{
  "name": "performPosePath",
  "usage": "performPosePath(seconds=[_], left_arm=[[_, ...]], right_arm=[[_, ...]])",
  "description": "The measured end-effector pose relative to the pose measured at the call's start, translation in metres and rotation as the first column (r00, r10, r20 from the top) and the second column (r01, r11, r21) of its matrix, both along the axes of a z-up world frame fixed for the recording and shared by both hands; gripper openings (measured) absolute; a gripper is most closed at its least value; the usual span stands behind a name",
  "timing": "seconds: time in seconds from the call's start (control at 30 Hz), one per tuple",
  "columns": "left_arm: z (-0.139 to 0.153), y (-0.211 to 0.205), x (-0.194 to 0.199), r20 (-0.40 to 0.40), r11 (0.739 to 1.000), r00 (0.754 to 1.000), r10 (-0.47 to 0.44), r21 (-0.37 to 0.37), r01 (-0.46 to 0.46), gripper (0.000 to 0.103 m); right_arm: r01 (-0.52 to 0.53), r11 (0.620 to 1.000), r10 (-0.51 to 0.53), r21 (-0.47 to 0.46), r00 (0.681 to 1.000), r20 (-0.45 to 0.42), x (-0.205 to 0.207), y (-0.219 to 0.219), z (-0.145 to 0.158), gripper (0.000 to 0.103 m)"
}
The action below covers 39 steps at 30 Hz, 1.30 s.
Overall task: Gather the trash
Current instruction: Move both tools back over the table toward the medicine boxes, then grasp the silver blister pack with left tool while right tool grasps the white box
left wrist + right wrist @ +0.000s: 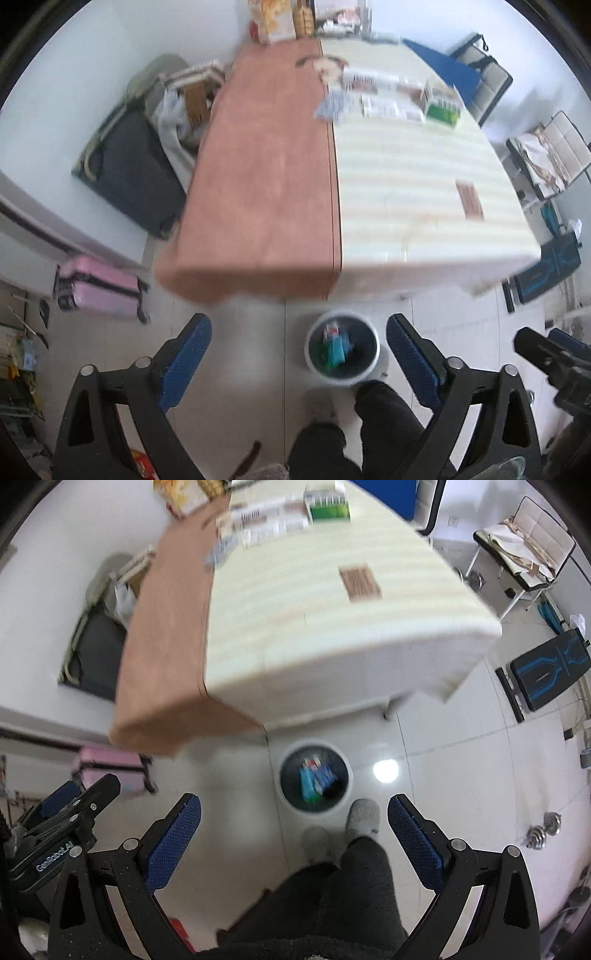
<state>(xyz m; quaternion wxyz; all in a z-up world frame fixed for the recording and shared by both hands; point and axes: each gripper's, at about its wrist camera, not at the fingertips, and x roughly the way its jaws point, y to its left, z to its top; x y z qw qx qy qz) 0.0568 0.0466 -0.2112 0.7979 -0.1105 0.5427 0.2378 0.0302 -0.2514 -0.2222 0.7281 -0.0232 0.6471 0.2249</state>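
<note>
Your left gripper [299, 354] and right gripper [294, 830] both hang spread wide, grasping nothing. Below them the trash bin [281, 788] holds colourful packets [317, 778]

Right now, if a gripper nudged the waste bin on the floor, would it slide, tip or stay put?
The waste bin would probably slide: it stands on glossy floor tiles. It looks light, holding only a few cartons. Tipping seems unlikely from a low push, since it looks round and wide; a push at the rim might rock it.
</note>
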Motion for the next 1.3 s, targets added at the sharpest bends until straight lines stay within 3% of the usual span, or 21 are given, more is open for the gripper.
performPosePath(seconds=[0.17,0.33,0.53,0.7,0.87,1.0,1.07,1.17,1.23,1.3], left_arm=[[0.014,0.029,0.076,0.005,0.997,1.0,0.016,0.077,-0.016,0.103],[0.008,0.066,0.169,-0.05,0.991,0.998,0.048,0.126,-0.042,0.103],[-0.041,0.124,0.278,-0.155,0.995,0.983,0.1,0.008,-0.1,0.103],[-0.07,0.152,0.329,-0.207,0.995,0.975,0.082,-0.046,-0.093,0.103],[-0.103,0.164,0.374,-0.3,0.998,0.953,-0.03,-0.066,0.011,0.103],[-0.135,0.163,0.397,-0.397,0.992,0.909,-0.124,-0.083,0.099,0.103],[-0.146,0.162,0.403,-0.424,0.989,0.894,-0.145,-0.079,0.123,0.1],[-0.145,0.164,0.403,-0.386,0.985,0.909,-0.158,-0.125,0.118,0.08],[-0.141,0.165,0.4,-0.352,0.98,0.924,-0.146,-0.181,0.086,0.046],[-0.139,0.161,0.397,-0.358,0.986,0.925,-0.125,-0.149,0.075,0.046]], right_arm=[[0.054,0.998,-0.054,0.015,0.998,0.021,0.084,0.017,0.023,0.102],[0.124,0.992,-0.124,0.011,0.992,0.021,0.216,0.042,0.017,0.103],[0.162,0.986,-0.163,-0.042,0.986,-0.018,0.378,0.095,-0.026,0.103],[0.163,0.984,-0.167,-0.076,0.984,-0.06,0.471,0.141,-0.068,0.103],[0.059,0.982,-0.081,-0.178,0.989,-0.121,0.519,0.188,-0.12,0.103],[0.006,0.976,-0.034,-0.216,0.991,-0.127,0.524,0.197,-0.14,0.102],[-0.01,0.974,-0.018,-0.224,0.992,-0.123,0.526,0.197,-0.145,0.096],[-0.038,0.975,0.012,-0.218,0.993,-0.12,0.528,0.195,-0.149,0.091],[-0.058,0.976,0.034,-0.208,0.992,-0.118,0.53,0.194,-0.147,0.089],[-0.066,0.978,0.044,-0.198,0.993,-0.113,0.529,0.191,-0.147,0.088]])
